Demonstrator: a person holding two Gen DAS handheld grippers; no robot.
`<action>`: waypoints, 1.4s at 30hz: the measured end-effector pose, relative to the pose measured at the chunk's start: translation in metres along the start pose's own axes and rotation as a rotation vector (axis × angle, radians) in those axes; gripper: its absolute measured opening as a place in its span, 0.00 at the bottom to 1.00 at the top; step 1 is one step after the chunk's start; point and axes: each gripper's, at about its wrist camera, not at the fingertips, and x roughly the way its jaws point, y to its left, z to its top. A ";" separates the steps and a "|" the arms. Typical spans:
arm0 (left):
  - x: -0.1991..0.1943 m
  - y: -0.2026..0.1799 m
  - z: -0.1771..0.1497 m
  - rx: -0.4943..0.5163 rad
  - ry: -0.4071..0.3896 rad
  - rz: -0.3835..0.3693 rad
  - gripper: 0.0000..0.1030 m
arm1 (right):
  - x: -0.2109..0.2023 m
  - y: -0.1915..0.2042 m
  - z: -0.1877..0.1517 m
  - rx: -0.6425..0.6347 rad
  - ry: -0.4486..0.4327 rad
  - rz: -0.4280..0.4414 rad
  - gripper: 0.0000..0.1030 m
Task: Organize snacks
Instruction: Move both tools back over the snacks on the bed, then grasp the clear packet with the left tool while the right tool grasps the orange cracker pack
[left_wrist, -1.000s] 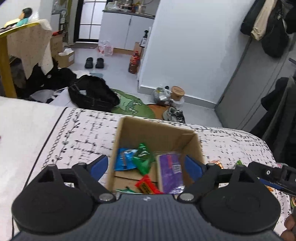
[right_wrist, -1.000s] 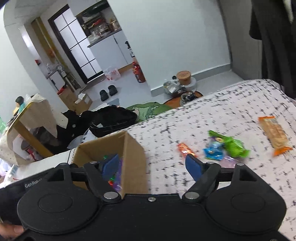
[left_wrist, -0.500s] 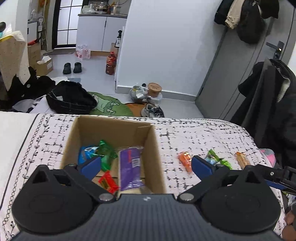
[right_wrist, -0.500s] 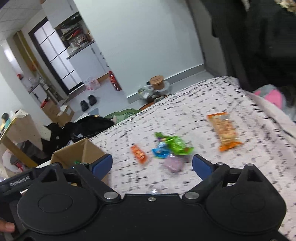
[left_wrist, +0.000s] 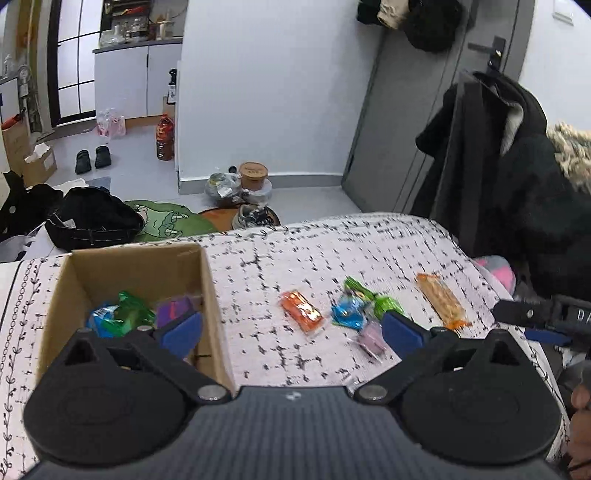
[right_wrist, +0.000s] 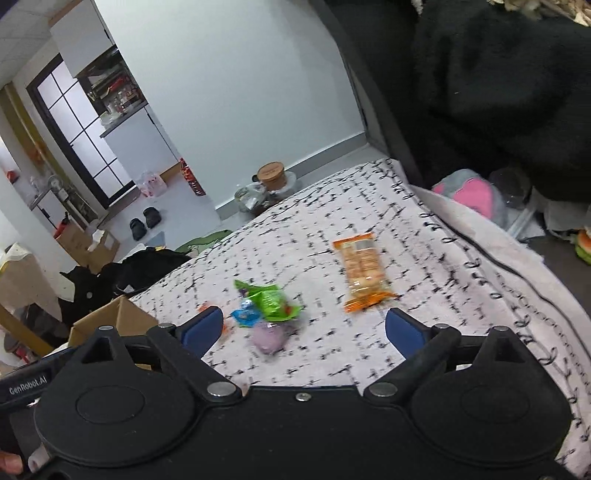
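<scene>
A cardboard box (left_wrist: 140, 258) stands on the left of the patterned cloth, with green (left_wrist: 129, 314), blue and purple (left_wrist: 173, 308) packets inside. Loose on the cloth to its right lie a small orange packet (left_wrist: 301, 312), a blue candy (left_wrist: 347, 315), a green packet (left_wrist: 369, 295), a lilac packet (left_wrist: 371, 339) and a long orange cracker bar (left_wrist: 439, 302). My left gripper (left_wrist: 291, 332) hangs open above the box's right wall and these snacks, holding nothing. My right gripper (right_wrist: 304, 330) is open and empty over the green packet (right_wrist: 271, 299), lilac packet (right_wrist: 269, 338) and cracker bar (right_wrist: 364, 271).
The cloth-covered table (left_wrist: 314, 251) ends just beyond the snacks, with floor, shoes and a black bag (left_wrist: 92, 218) below. Dark coats (left_wrist: 517, 184) hang at the right, beside a pink soft item (right_wrist: 472, 195) off the table's right edge.
Both views have swung right, from the box toward the loose snacks. Both pairs of jaws have spread wider.
</scene>
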 end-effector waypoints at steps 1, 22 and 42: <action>0.003 -0.003 -0.001 0.000 0.010 -0.010 1.00 | 0.000 -0.003 0.001 -0.006 -0.002 -0.010 0.92; 0.059 -0.045 -0.028 -0.007 0.175 -0.033 0.89 | 0.029 -0.046 -0.001 -0.017 -0.004 -0.036 0.82; 0.114 -0.068 -0.052 0.037 0.380 0.037 0.17 | 0.064 -0.064 -0.001 -0.018 0.013 0.022 0.80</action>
